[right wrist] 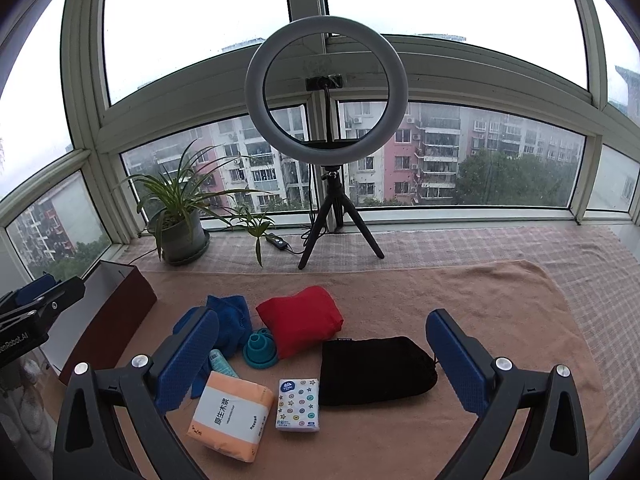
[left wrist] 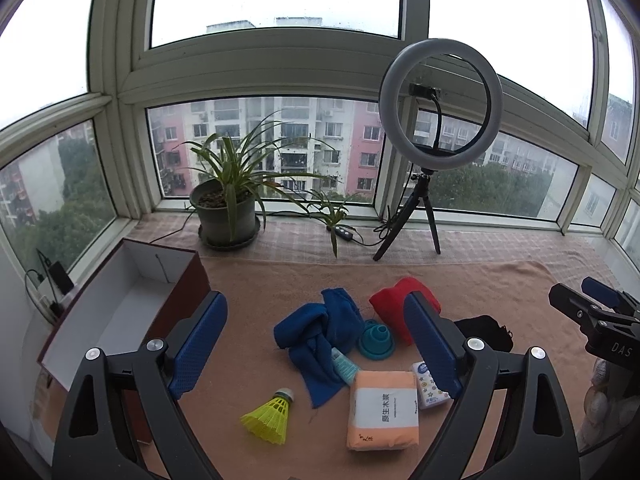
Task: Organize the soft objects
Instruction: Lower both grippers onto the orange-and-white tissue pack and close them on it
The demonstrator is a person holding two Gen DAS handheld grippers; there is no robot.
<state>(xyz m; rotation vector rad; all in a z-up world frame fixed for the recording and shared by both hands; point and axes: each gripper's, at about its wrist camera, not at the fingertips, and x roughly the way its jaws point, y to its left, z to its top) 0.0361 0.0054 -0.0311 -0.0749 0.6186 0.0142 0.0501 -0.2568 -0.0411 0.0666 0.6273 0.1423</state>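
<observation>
On the peach towel (left wrist: 480, 280) lie a crumpled blue cloth (left wrist: 320, 332), a red pouch (left wrist: 394, 304), a black pouch (right wrist: 372, 370), an orange tissue pack (left wrist: 384, 410) and a small patterned tissue pack (right wrist: 298, 404). My left gripper (left wrist: 316, 344) hovers open above the blue cloth, holding nothing. My right gripper (right wrist: 324, 360) is open too, held above the black pouch and the small tissue pack. An open box (left wrist: 120, 304) with a white inside and dark red walls stands at the left edge of the towel.
A teal funnel (left wrist: 376, 340), a small tube (left wrist: 344, 366) and a yellow shuttlecock (left wrist: 270, 416) lie among the soft things. At the back on the sill stand a potted plant (left wrist: 228, 204) and a ring light (left wrist: 440, 104) on a tripod with trailing cables.
</observation>
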